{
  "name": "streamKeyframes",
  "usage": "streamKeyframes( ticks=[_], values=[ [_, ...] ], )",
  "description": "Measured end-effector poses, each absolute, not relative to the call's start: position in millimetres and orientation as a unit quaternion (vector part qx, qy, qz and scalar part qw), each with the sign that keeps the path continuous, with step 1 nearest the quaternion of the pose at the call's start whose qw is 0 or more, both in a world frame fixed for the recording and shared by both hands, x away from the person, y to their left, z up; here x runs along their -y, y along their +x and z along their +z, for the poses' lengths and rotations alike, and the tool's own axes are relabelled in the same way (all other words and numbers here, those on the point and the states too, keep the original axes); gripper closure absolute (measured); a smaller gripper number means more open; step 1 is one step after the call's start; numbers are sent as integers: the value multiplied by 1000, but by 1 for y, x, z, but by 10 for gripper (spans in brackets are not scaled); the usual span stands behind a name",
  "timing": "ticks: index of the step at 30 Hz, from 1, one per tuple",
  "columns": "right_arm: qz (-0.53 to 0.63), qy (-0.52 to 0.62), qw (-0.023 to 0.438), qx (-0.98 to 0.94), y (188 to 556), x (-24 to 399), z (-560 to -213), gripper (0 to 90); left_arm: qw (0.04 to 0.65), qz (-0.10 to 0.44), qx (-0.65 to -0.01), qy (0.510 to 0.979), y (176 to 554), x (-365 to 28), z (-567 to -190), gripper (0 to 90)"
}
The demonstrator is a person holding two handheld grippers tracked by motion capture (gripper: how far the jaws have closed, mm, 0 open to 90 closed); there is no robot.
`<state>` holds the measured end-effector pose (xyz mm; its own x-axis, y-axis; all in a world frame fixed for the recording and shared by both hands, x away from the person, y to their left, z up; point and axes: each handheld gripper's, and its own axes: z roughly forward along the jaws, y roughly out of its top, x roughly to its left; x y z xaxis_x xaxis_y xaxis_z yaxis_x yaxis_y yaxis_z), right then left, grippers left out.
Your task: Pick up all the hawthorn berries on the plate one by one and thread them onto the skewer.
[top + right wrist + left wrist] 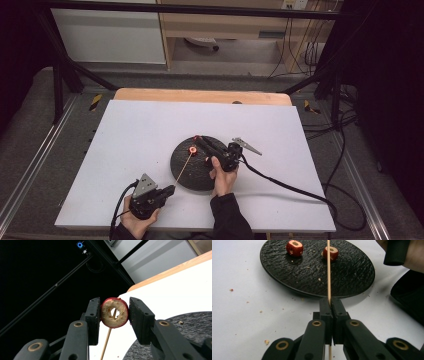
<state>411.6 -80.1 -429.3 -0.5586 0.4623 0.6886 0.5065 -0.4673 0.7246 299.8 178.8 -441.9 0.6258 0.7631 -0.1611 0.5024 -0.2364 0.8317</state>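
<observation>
Between the right gripper (114, 315) fingers, clamped: a cored red fruit ring (114, 312), skewer (328, 272) tip at its hole, left gripper (331, 305) fingers shut on the stick—threading underway, straight push judged next.

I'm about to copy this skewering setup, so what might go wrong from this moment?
1. The skewer is thin and clamped only at its base by the left gripper; pushing sideways may bend or snap it.
2. The cored fruit piece in the right gripper looks crumbly; squeezing may split it.
3. The skewer tip sits just inside the hole; misalignment may pierce the flesh.
</observation>
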Motion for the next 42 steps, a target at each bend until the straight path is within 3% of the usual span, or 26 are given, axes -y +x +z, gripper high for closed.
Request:
streamKeyframes(
  ticks=[42],
  values=[
    [-669,-443,45,595,360,63,-456,625,477,123,-414,766,311,-164,-431,885]
  ],
)
